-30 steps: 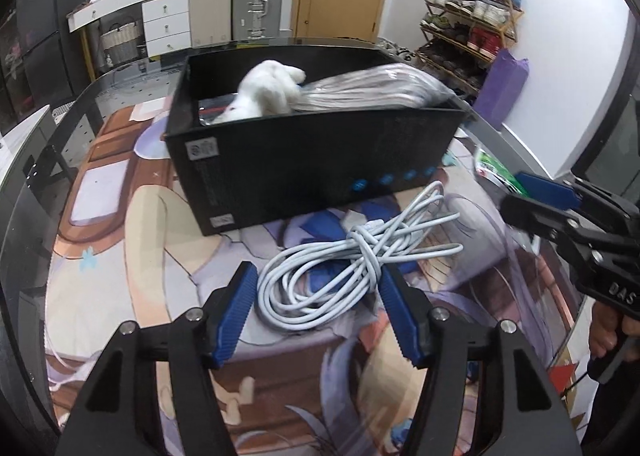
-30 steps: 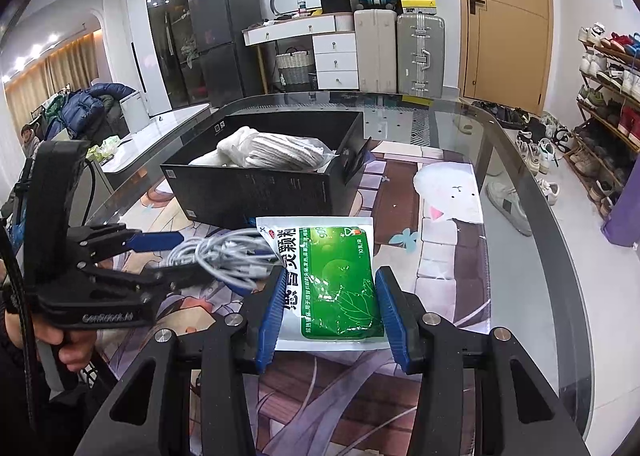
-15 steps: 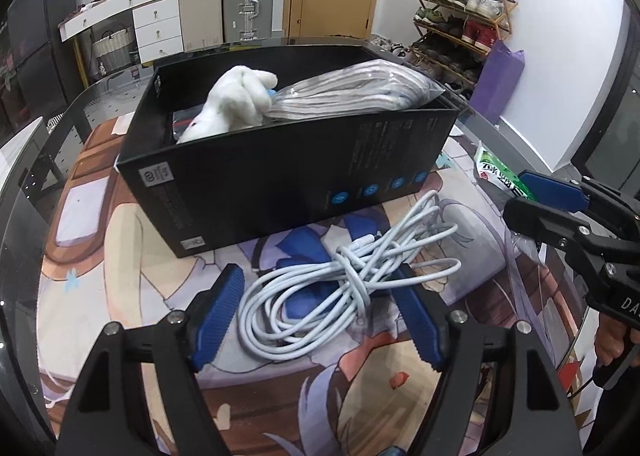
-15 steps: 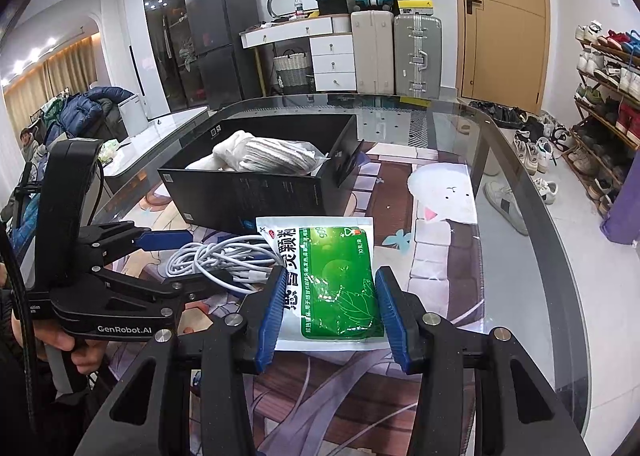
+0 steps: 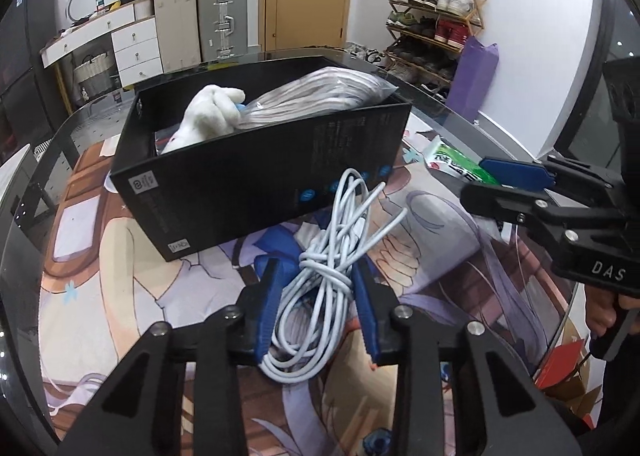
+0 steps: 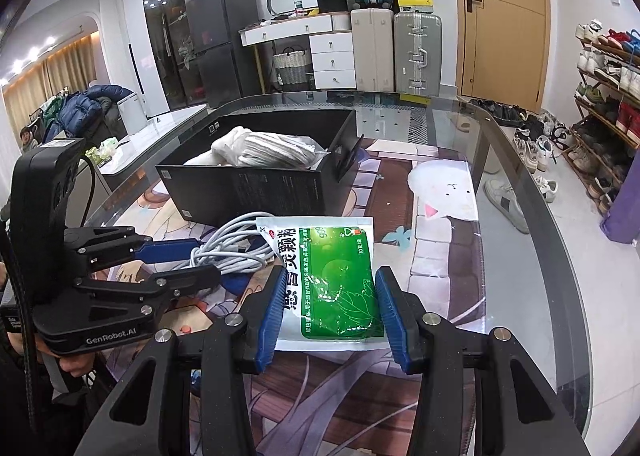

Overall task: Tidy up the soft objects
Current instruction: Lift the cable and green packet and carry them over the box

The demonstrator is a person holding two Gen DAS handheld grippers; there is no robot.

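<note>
A bundle of white cable (image 5: 340, 232) lies on the printed mat in front of the black box (image 5: 248, 183). My left gripper (image 5: 316, 268) is closing on it, and the blue pads squeeze the coil's near loops together. The same left gripper (image 6: 204, 260) shows from the side in the right wrist view, with the cable (image 6: 232, 244) between its fingers. My right gripper (image 6: 330, 276) is shut on a green and white packet (image 6: 340, 268) that rests on the mat. The box holds a white plush toy (image 5: 208, 111) and a bagged white cloth (image 5: 316, 95).
The glass table's curved edge (image 6: 532, 240) runs along the right. A shoe rack (image 5: 432, 35) and a purple bag (image 5: 476, 75) stand beyond it on the floor. Suitcases (image 6: 416, 51) and white drawers (image 6: 332, 59) line the far wall.
The left jaws widened around the cable, then closed in and bunched the coil between the pads. The right gripper and its packet have not moved.
</note>
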